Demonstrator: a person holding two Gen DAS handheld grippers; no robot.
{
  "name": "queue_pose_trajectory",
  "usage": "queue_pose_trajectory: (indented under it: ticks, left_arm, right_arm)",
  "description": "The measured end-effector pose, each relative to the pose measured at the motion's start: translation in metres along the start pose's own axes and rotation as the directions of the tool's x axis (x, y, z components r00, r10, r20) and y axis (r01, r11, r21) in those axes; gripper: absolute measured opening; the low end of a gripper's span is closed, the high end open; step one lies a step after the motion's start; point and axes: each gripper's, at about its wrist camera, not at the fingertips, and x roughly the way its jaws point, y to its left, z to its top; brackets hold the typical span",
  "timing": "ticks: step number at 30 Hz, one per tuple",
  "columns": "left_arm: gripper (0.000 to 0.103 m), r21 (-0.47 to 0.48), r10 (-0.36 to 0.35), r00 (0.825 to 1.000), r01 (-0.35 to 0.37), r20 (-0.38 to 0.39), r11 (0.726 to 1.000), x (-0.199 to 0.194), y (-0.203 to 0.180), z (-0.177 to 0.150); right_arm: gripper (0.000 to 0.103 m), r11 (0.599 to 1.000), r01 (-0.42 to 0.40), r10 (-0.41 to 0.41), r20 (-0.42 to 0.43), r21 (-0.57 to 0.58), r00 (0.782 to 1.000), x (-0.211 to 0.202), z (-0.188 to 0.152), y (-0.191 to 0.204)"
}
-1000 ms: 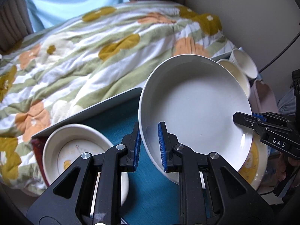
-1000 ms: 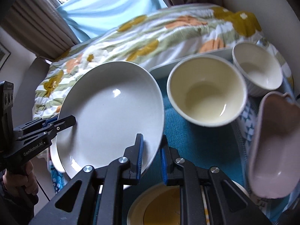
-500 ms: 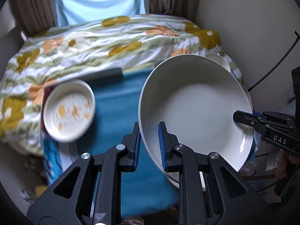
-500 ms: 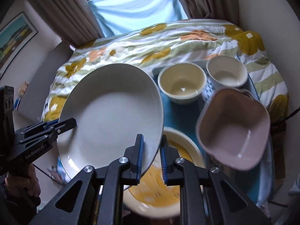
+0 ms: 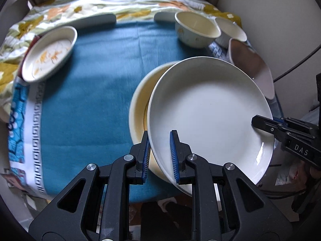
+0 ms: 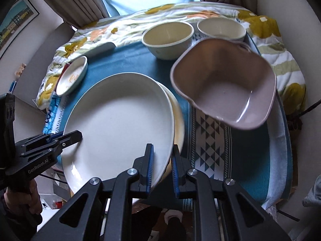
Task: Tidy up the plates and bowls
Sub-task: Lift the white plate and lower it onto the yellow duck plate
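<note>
Seen first from the left wrist, the left gripper (image 5: 159, 154) is clamped on the near rim of a large white plate (image 5: 210, 116), one blue pad under the rim and the other on the upper face. At the far right edge of the same plate the right gripper (image 5: 258, 121) bites the rim, its black body marked with white letters. The white plate is tilted, and it hangs above a cream plate with a yellow centre (image 5: 140, 108) that lies on the blue cloth (image 5: 90, 100). Farther back on the cloth stand a cream bowl (image 5: 197, 30) and, just beside it to the right, a white bowl (image 5: 230, 30); a mauve square bowl (image 5: 252, 70) sits near the right edge, partly behind the white plate. A small oval dish with orange marks (image 5: 49, 52) rests at the cloth's left side, well apart from the others. A flowered quilt (image 5: 60, 10) lies beyond the cloth. Turning to the right wrist view, the right gripper (image 6: 162, 167) is closed on the white plate's (image 6: 118, 124) near rim, with the left gripper (image 6: 74, 137) gripping the opposite edge and a hand (image 6: 24, 198) on its handle. The cream plate (image 6: 177, 118) peeks out just beyond the white one. The mauve bowl (image 6: 226, 92) stands to the right on a patterned mat (image 6: 208, 136), the cream bowl (image 6: 167, 38) and white bowl (image 6: 221, 30) behind it, and the oval dish (image 6: 72, 76) far left.
</note>
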Motion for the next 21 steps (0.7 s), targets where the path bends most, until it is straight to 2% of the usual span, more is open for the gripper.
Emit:
queue_pose_trajectory:
  ticks: [5,8,12,21]
  left_arm:
    - [0.018,0.004,0.016,1.000,-0.016,-0.018,1.000,0.019,-0.002,0.002]
    - [0.018,0.015,0.043,0.999,-0.043,-0.026,0.999,0.026,-0.005,0.005]
    - [0.018,0.026,0.061,0.998,-0.061,-0.030,0.998,0.032,-0.007,0.010]
    - [0.018,0.100,0.144,0.989,-0.139,-0.044,0.985,0.044,-0.017,0.011]
  right_arm:
    - [0.016,1.000,0.004,-0.004,-0.002,-0.003,1.000,0.011,0.000,-0.006]
    - [0.016,0.999,0.037,-0.037,0.004,-0.035,0.999,0.015,0.001,-0.003]
    - [0.016,0.999,0.030,-0.030,-0.001,-0.020,1.000,0.019,0.004,-0.007]
    - [0.016,0.999,0.039,-0.038,0.013,-0.025,0.999,0.019,0.006,-0.008]
